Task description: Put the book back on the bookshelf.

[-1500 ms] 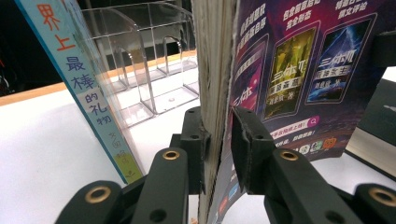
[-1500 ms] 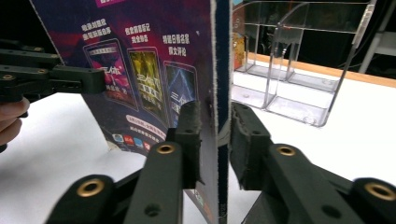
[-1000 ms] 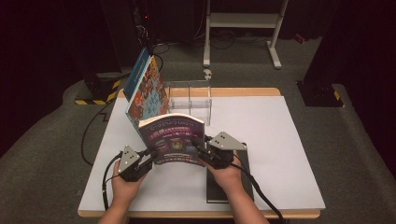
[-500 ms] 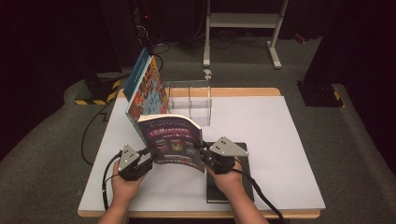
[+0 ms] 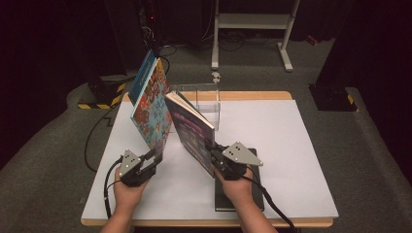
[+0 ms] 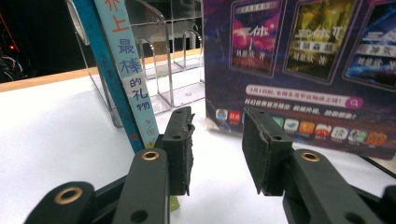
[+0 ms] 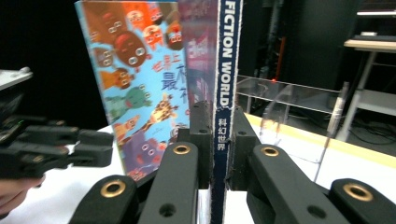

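The purple book has turned since a second ago: it now stands on edge, tilted, near the middle of the white table. Just beside it, the colourful animal book leans against the clear plastic rack. The right gripper pinches the purple book's spine tightly. The left gripper has just been opening; its jaws are apart with nothing between them.
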